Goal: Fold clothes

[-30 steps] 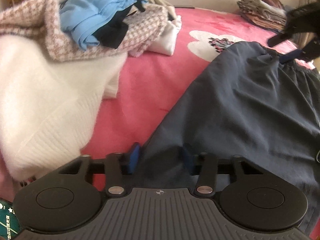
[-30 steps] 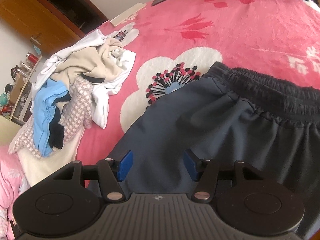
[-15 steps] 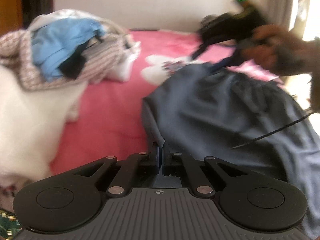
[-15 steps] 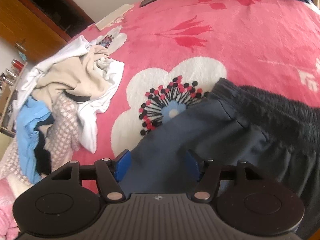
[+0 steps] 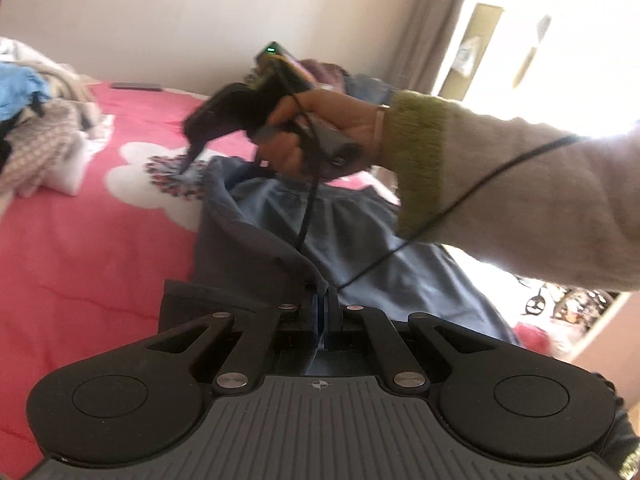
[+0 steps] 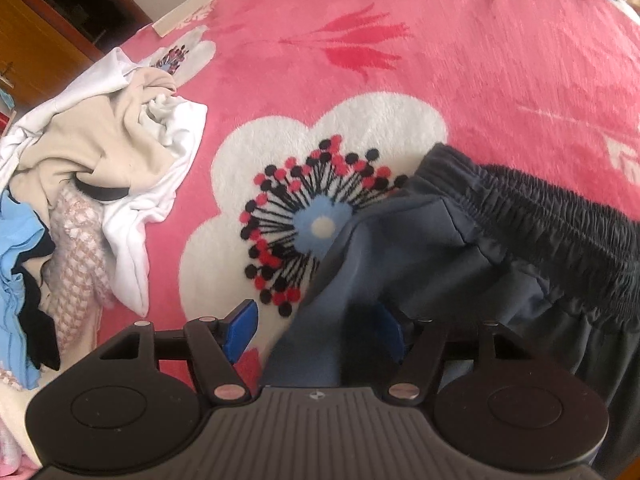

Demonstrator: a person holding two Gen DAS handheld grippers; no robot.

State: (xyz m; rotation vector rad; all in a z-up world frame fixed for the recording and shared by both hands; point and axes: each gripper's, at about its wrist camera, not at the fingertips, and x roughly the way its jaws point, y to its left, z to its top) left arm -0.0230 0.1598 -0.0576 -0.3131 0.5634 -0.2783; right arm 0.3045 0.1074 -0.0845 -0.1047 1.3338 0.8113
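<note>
Shorts [image 5: 360,240] pinched in left tongs [image 5: 321,312], edge between parted right tongs [image 6: 316,330].

In the left wrist view the right hand-held gripper [image 5: 192,156] is smeared by motion blur, so how its jaws stand cannot be read there, and the window side is washed out white. The dark shorts [image 6: 500,248] run off the right edge of the right wrist view, their lower part hidden behind the gripper body. The pile of clothes [image 6: 72,200] is cut by the left edge.
</note>
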